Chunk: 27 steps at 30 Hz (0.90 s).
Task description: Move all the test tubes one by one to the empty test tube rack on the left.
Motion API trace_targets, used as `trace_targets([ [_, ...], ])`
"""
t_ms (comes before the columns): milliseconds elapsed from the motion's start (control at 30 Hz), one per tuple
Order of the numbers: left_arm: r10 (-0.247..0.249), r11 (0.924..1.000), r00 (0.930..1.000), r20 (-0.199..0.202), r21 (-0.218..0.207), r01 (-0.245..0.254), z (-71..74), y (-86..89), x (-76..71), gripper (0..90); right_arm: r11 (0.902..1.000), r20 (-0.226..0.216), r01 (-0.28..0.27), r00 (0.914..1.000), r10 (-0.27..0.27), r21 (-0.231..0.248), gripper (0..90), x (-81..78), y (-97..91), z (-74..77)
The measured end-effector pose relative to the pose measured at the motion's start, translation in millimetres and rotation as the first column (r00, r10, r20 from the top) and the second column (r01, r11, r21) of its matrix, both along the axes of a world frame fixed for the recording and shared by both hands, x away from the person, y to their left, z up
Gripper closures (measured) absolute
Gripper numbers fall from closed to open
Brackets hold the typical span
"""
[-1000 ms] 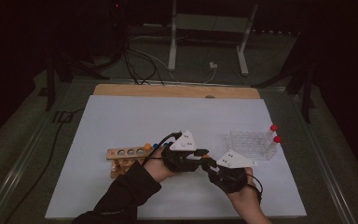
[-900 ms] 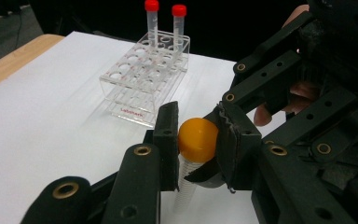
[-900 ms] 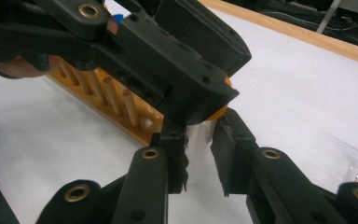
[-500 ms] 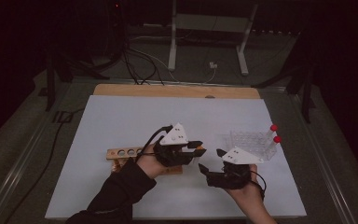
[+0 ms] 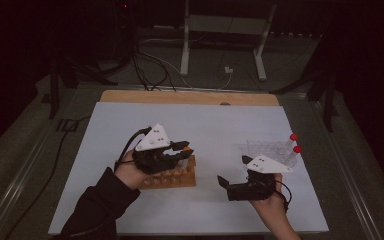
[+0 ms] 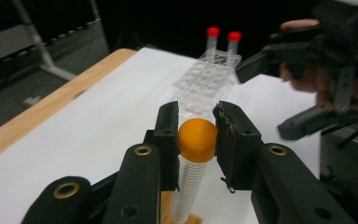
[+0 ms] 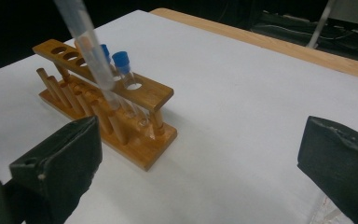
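My left gripper [image 5: 182, 150] [image 6: 196, 109] is shut on a clear tube [image 6: 189, 186] just below its orange cap [image 6: 197, 139]. It holds the tube above the wooden rack [image 5: 176, 178] [image 7: 144, 144], and the tube [image 7: 91, 51] hangs tilted over the rack's top bar. Two blue-capped tubes [image 7: 121, 60] stand in the rack. My right gripper [image 5: 232, 171] [image 7: 200, 154] hovers to the right of the rack. Its jaws have just been opening and stand wide apart with nothing between them. It also shows in the left gripper view, right gripper [image 6: 261, 105].
A clear plastic rack [image 5: 267, 148] [image 6: 205, 77] with two red-capped tubes [image 5: 293, 136] [image 6: 212, 31] stands at the right of the white mat [image 5: 220, 125]. A wooden board edge [image 5: 190, 97] lies behind the mat. Dark floor, cables and stand legs lie beyond.
The two grippers were close together. My left gripper has moved left and up with the tube, over the wooden rack. The right gripper's jaws have opened wide.
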State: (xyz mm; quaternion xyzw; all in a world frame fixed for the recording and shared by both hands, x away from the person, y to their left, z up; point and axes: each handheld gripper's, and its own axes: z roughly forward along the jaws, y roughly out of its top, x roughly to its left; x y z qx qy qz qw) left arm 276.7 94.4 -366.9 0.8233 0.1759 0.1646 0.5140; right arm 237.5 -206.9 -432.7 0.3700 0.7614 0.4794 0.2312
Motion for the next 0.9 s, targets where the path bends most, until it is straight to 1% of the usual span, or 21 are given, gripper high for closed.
trace_targets([
  [67,0.019,0.9998,0.9998,0.005,0.007,-0.019,0.1,10.9,-2.3,72.0,1.0,0.0,-0.001,1.0,0.001,0.005,0.0,0.6,-0.7,0.2],
  [133,0.036,0.9994,0.9994,0.0,0.002,-0.036,0.1,19.6,-3.4,72.0,1.0,0.003,0.002,1.0,-0.002,0.001,0.0,0.7,-1.3,0.3],
  [300,0.083,0.9965,0.9965,0.007,0.005,-0.083,-0.4,42.3,-6.9,72.0,0.9999,0.003,0.012,0.9999,-0.012,0.006,0.0,1.4,-3.3,0.9],
  [367,0.11,0.9939,0.9939,0.002,0.01,-0.11,-1.5,53.3,-6.8,72.0,0.9999,0.01,0.013,0.9999,-0.013,0.007,0.0,0.8,-4.3,1.4],
  [400,0.125,0.9921,0.9921,0.005,0.011,-0.125,-2.2,57.8,-6.5,72.0,0.9999,0.009,0.012,0.9999,-0.012,0.007,0.0,0.9,-4.5,1.6],
  [433,0.132,0.9912,0.9913,0.003,0.011,-0.132,-2.6,61.4,-5.7,72.0,0.9999,0.012,0.015,0.9998,-0.015,0.004,0.0,1.1,-4.8,1.6],
  [467,0.145,0.9895,0.9895,0.001,0.007,-0.145,-3.1,65.6,-5.0,72.0,0.9998,0.014,0.018,0.9997,-0.018,0.006,0.0,1.1,-5.0,1.7],
  [533,0.169,0.9856,0.9855,0.011,-0.006,-0.169,-3.9,72.9,-3.5,72.1,0.9998,0.013,0.018,0.9998,-0.018,0.004,0.0,1.4,-5.2,1.7],
  [567,0.179,0.9838,0.9837,0.015,-0.009,-0.179,-4.3,75.6,-2.6,72.1,0.9998,0.017,0.02,0.9997,-0.02,0.004,0.0,1.2,-5.2,1.7],
  [600,0.197,0.9802,0.9801,0.025,-0.023,-0.197,-5.2,78.4,-1.4,72.0,0.9998,0.017,0.02,0.9997,-0.02,0.004,0.0,1.1,-5.2,1.7],
  [667,0.204,0.9778,0.9788,0.019,-0.052,-0.203,-7.4,82.2,1.1,72.0,0.9998,0.018,0.021,0.9996,-0.021,0.002,0.0,1.3,-5.3,1.6],
  [733,0.219,0.9744,0.9755,0.02,-0.056,-0.218,-10.6,83.4,3.2,72.0,0.9998,0.016,0.021,0.9996,-0.021,0.003,0.0,1.5,-5.7,1.5],
  [800,0.224,0.973,0.9746,0.011,-0.062,-0.222,-15.8,84.3,5.3,72.1,0.9998,0.017,0.022,0.9996,-0.022,0.001,0.0,1.4,-6.2,1.4],
  [867,0.218,0.9729,0.9759,0.001,-0.078,-0.218,-22.0,85.5,6.6,72.0,0.9998,0.017,0.021,0.9996,-0.021,0.002,0.0,1.5,-6.7,1.4],
  [900,0.22,0.9729,0.9755,-0.005,-0.073,-0.219,-25.1,85.7,7.5,72.0,0.9998,0.017,0.021,0.9996,-0.021,0.002,0.0,1.4,-7.0,1.4],
])
